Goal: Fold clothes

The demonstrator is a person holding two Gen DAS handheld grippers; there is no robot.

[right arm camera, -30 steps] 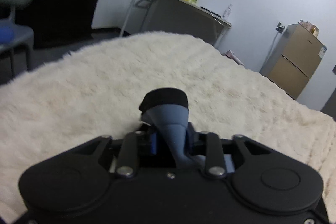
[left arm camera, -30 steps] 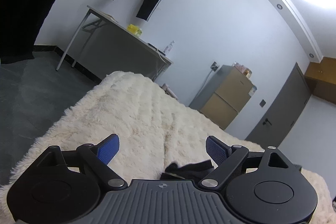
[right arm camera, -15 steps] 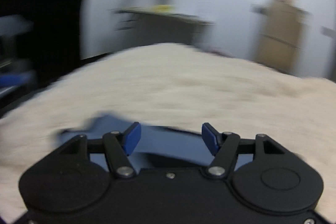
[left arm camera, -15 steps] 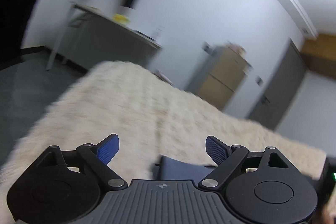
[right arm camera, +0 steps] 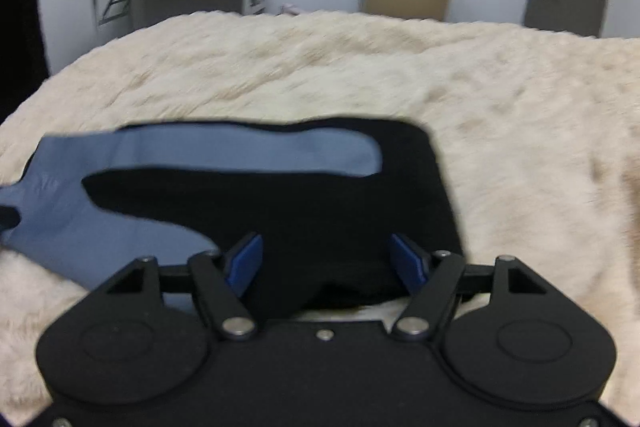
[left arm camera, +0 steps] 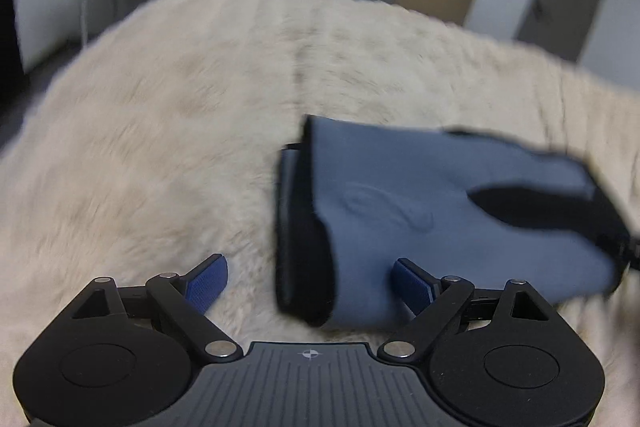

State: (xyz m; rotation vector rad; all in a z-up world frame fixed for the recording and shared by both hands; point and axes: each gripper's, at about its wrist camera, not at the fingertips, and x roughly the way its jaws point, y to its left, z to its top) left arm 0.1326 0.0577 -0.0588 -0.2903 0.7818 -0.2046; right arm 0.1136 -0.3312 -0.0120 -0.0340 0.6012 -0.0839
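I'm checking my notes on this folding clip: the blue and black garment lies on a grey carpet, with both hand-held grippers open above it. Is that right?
Not quite: the blue and black garment lies on a cream fluffy blanket, not a grey carpet, as the right wrist view shows. The rest holds: the left hand-held gripper is open, and the right hand-held gripper is open with its jaws widening, pressing on nothing.

**A fleecy bed with one garment on it**

We see a bed (right arm camera: 500, 99) covered edge to edge by a cream, long-piled blanket (left arm camera: 160, 131). Directly on the pile lies a blue and black garment (right arm camera: 224, 151), spread flat, its black part nearest the right wrist camera, its blue part at the left.
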